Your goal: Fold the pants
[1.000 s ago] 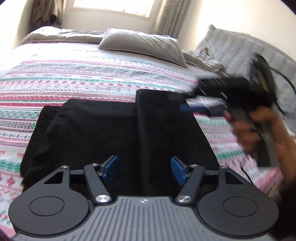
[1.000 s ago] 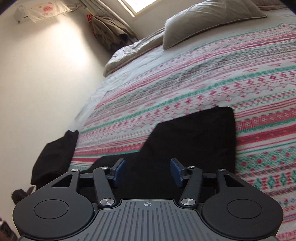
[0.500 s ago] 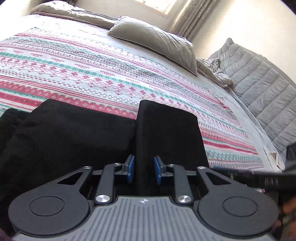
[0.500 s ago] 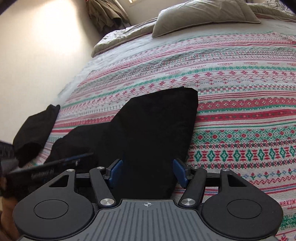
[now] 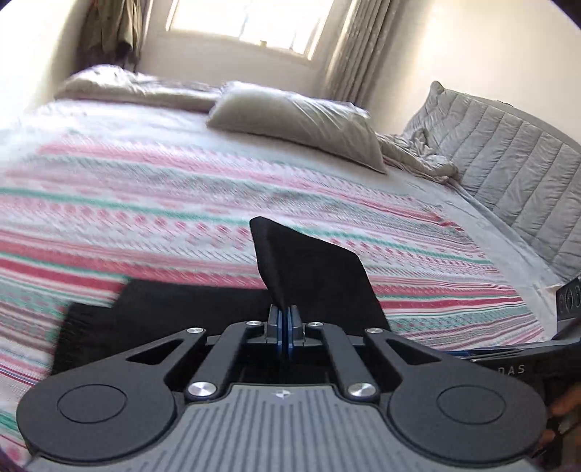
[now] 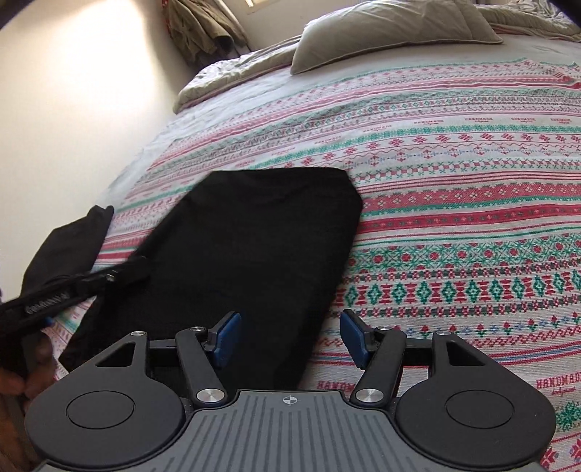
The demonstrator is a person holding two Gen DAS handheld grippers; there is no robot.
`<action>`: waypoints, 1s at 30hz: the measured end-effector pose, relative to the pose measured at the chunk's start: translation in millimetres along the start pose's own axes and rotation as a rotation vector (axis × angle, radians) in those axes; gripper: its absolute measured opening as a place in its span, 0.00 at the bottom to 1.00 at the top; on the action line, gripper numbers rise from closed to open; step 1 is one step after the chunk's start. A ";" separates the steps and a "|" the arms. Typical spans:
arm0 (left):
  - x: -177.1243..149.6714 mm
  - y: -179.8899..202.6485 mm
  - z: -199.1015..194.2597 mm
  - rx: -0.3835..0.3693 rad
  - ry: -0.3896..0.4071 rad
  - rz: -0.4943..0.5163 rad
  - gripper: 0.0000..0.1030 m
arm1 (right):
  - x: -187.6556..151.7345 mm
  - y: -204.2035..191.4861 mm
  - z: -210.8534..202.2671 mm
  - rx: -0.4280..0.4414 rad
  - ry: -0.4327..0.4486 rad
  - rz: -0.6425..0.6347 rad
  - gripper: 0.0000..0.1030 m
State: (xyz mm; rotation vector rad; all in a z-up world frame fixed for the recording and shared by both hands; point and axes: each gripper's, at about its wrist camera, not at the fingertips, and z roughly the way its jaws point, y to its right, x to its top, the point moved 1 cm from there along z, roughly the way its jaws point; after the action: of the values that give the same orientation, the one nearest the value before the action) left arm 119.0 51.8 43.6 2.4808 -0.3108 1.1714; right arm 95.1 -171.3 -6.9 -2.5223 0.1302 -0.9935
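Left gripper (image 5: 283,325) pinches a raised edge of the black pants (image 5: 312,268), which lie on the patterned bedspread (image 6: 454,203). Right gripper (image 6: 288,339) hovers spread over the pants' near hem. Fabric looks soft, light, floppy; corners seem best to hold.

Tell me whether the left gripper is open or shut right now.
Shut. The left gripper pinches the black pants, its blue pads together and cloth lifted between them.

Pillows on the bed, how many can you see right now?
1 clear pillow, a grey one lying flat toward the head of the bed, below the window. The rumpled bedding beside it, toward the hanging clothes, may hide another.
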 end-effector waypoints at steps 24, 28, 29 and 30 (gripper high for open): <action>-14.5 -115.3 -36.9 0.277 0.007 -0.098 0.76 | -20.4 -34.6 27.2 0.064 -0.075 -0.054 0.66; -18.4 -123.2 -35.5 0.162 -0.041 -0.173 0.76 | -21.2 -37.6 28.4 0.107 -0.091 -0.050 0.67; -20.3 -124.9 -33.1 0.127 -0.062 -0.193 0.76 | -21.5 -37.9 29.5 0.125 -0.100 -0.044 0.67; -22.0 -127.7 -30.3 0.096 -0.085 -0.216 0.76 | -22.0 -38.1 31.3 0.149 -0.111 -0.036 0.67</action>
State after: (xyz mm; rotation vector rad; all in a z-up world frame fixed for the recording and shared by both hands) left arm 129.1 181.0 13.2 2.5751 -0.0068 1.0165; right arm 97.3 -120.5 -25.3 -2.4436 -0.0209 -0.8419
